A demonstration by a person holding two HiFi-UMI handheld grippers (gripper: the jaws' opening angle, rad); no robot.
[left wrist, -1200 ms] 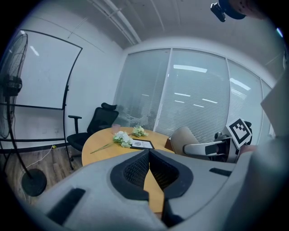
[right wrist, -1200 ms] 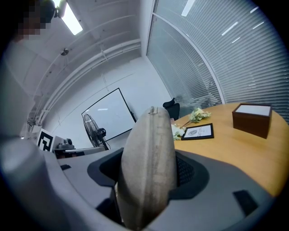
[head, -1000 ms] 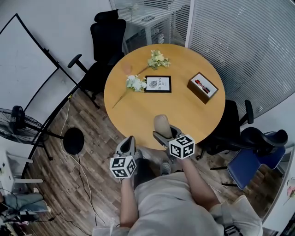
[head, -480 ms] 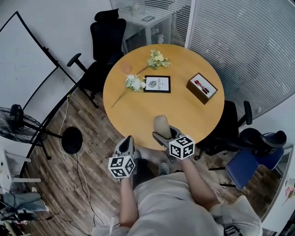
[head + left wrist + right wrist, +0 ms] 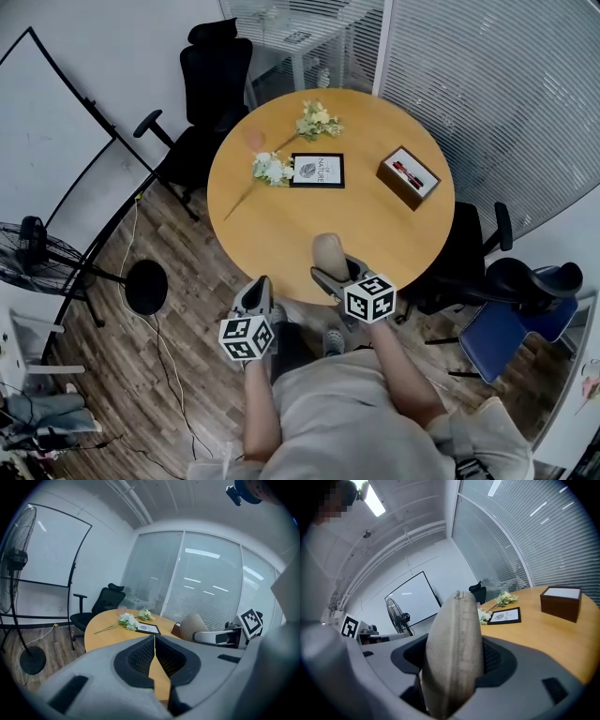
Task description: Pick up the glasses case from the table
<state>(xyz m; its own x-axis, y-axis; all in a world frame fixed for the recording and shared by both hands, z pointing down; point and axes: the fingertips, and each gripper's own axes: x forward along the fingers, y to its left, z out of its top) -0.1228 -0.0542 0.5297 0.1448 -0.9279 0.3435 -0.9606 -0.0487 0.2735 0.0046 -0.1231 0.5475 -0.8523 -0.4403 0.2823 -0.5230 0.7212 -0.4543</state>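
Right now the tan glasses case point(image 5: 454, 658) is squeezed tight between the two jaws of the right gripper point(image 5: 335, 269). Its bottom end is hidden down inside them. Only the rounded top pokes out, held over the near edge of the round wooden table point(image 5: 281, 220). In the right gripper view the case is so big that it blocks the middle of the room behind it. The left gripper point(image 5: 262, 284) is next to it, just off the table edge, with its jaws pressed together and nothing in them.

Farther across the table lie two bunches of white flowers point(image 5: 272, 169). A framed card point(image 5: 317, 170) sits just beside one bunch. An open brown box point(image 5: 409, 176) is well apart on the right, and something red lies in it, too small to name. A small pink thing point(image 5: 255, 139) near the flowers is blurry too. A black office chair point(image 5: 211, 75) stands at the far side. A fan point(image 5: 37, 248) and a whiteboard point(image 5: 47, 141) are on the left, both cut off by the picture's edge.
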